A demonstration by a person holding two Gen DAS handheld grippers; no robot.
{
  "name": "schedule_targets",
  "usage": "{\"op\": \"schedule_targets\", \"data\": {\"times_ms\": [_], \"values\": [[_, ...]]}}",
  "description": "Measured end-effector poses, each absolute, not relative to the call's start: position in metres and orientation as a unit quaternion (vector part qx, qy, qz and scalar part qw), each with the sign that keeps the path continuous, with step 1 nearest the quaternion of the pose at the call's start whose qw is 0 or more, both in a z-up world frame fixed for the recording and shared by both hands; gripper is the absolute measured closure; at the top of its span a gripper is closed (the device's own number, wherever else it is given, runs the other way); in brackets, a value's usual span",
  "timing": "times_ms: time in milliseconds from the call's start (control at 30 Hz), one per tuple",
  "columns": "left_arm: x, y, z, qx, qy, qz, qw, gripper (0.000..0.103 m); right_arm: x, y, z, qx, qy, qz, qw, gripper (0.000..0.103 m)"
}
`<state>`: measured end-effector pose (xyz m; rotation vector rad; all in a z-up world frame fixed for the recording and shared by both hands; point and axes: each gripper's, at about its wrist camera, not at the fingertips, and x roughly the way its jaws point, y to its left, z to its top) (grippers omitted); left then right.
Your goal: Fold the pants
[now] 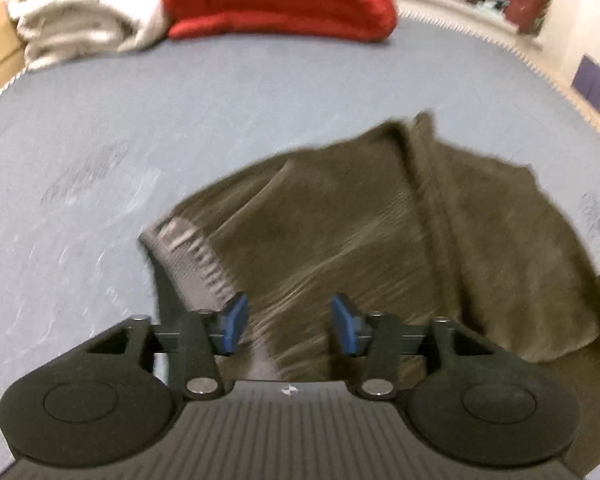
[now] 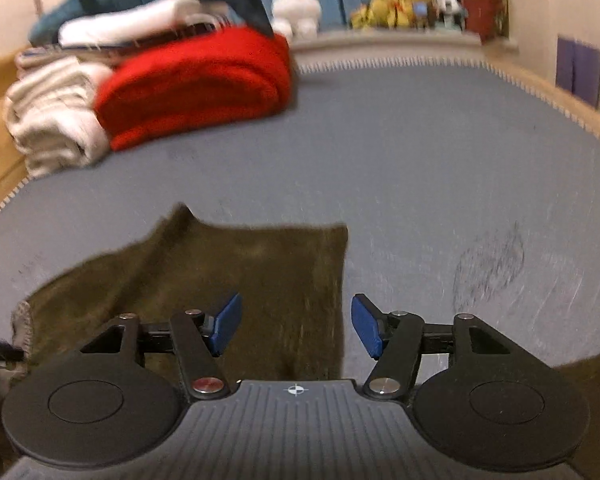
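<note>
Pants lie rumpled mid-frame on grey mat. I see left gripper and right gripper both spread, holding nothing.

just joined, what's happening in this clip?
A person is folding olive-brown pants on a grey-blue mattress, one hand-held gripper in each hand. The left hand-held gripper is over the cloth near the grey waistband, jaws open, gripping nothing. The right hand-held gripper is at the pants' right edge, also open and empty. A red blanket and white towels sit folded at the far end.
</note>
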<state>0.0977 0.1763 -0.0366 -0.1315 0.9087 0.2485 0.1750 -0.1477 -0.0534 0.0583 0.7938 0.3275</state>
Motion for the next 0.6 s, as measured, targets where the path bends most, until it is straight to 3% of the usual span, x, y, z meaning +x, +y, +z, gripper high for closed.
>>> {"op": "schedule_targets", "data": {"times_ms": [467,567,600], "values": [[0.131,0.117,-0.04,-0.034,0.418,0.064,0.905,0.039,0.191,-0.115,-0.102,-0.031,0.452,0.186,0.872,0.033],[0.134,0.119,-0.038,-0.042,0.415,0.07,0.906,0.037,0.185,-0.108,-0.102,-0.057,0.444,0.199,0.872,0.043],[0.135,0.12,-0.038,-0.043,0.414,0.071,0.907,0.037,0.184,-0.106,-0.101,-0.064,0.44,0.199,0.873,0.057]]}}
